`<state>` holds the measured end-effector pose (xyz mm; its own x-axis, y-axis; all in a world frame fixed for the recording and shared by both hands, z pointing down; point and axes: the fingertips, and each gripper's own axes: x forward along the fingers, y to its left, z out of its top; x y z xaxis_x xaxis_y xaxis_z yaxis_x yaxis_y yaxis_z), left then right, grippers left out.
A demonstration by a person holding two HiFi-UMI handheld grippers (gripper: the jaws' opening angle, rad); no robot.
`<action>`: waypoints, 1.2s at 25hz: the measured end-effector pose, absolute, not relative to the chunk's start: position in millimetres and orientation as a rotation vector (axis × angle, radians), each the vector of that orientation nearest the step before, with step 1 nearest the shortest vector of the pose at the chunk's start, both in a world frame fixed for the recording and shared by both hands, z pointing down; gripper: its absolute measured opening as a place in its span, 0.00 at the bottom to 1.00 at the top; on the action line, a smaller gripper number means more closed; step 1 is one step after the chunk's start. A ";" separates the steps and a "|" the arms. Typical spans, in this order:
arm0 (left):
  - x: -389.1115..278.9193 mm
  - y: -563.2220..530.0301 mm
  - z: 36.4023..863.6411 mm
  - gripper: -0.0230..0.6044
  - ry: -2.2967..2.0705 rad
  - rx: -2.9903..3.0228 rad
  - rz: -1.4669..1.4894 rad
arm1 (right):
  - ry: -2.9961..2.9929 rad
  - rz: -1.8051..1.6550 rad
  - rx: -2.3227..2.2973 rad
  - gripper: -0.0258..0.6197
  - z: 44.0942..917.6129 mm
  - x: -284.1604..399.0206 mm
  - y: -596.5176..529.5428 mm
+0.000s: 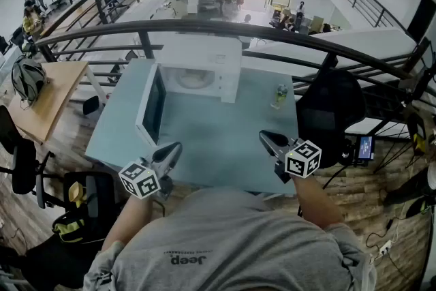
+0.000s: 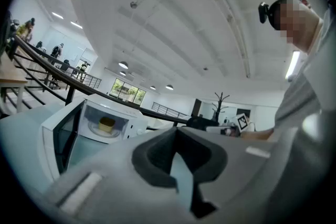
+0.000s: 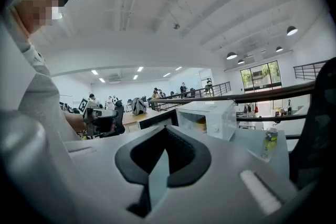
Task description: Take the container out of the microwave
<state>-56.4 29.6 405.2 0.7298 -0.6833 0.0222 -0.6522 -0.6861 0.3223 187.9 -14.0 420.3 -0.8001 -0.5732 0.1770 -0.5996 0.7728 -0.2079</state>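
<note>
A white microwave (image 1: pixel 204 51) stands at the far end of the pale blue table (image 1: pixel 225 140), its door (image 1: pixel 151 105) swung open to the left. Inside, a small yellowish container (image 1: pixel 194 80) sits on the turntable; it also shows in the left gripper view (image 2: pixel 107 124) and, partly hidden, in the right gripper view (image 3: pixel 201 123). My left gripper (image 1: pixel 172 149) hangs over the table's near left edge, jaws together, holding nothing (image 2: pixel 176 130). My right gripper (image 1: pixel 266 140) hovers over the near right part, also shut and empty (image 3: pixel 167 127). Both are well short of the microwave.
A small bottle with a green label (image 1: pixel 281 95) stands on the table right of the microwave. A black chair (image 1: pixel 330 112) is against the table's right side. A dark railing (image 1: pixel 272 29) runs behind the microwave. A wooden desk (image 1: pixel 48 95) lies to the left.
</note>
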 end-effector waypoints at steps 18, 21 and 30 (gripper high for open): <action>18.8 50.1 399.6 0.07 -1.112 2.610 -0.126 | -2.918 0.368 0.830 0.05 410.0 235.1 -8.5; 30.3 52.0 402.1 0.07 -1.137 2.609 -0.096 | -2.932 0.378 0.798 0.05 413.6 242.8 -7.0; 53.2 36.2 410.5 0.07 -1.213 2.636 0.065 | -2.945 0.392 0.698 0.05 429.3 256.4 -2.0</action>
<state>53.2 36.2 410.5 0.6545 -0.7431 0.1393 -0.7537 -0.6271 0.1965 256.4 -2.0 429.3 -0.8916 -0.4289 0.1453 -0.4520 0.8627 -0.2270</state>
